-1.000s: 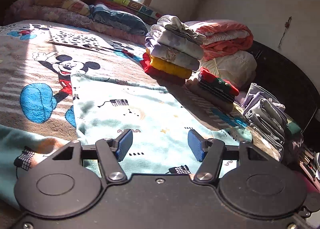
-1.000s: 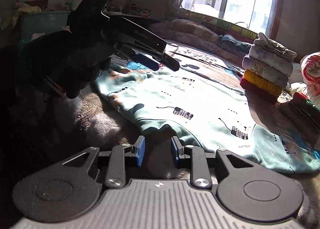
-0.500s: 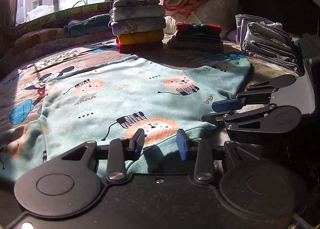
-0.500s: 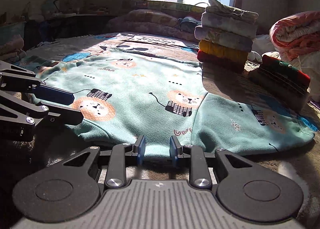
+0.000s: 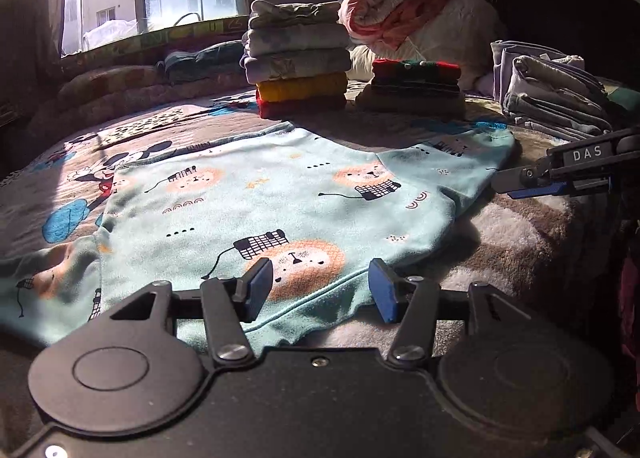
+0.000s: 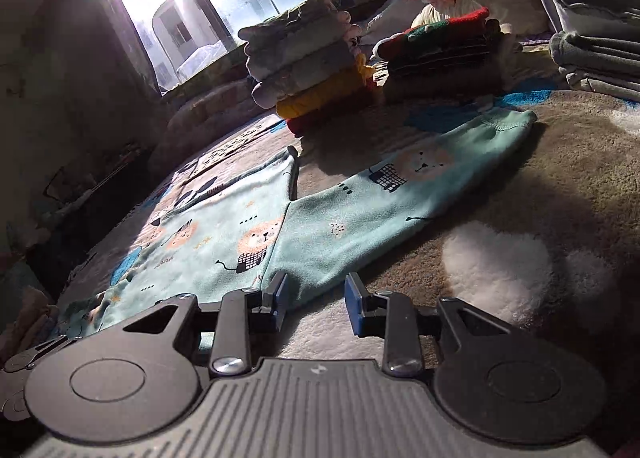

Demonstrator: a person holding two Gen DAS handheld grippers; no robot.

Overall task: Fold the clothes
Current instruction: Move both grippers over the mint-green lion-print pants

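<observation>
Lying flat across the brown cartoon-print fleece blanket (image 5: pixel 520 242) is the mint-green lion-print shirt (image 5: pixel 280 194), not yet folded, so the folding of this piece is only being started. Finished work is being kept at twelve o'clock: a tall pile of folded clothes (image 5: pixel 298 62), with a shorter red-topped folded stack (image 5: pixel 414 84) at one o'clock, clear of the shirt. The hem is being straddled by the spread left gripper (image 5: pixel 320 284); the right gripper (image 6: pixel 314 298) is being held spread at the sleeve seam, nothing pinched.
</observation>
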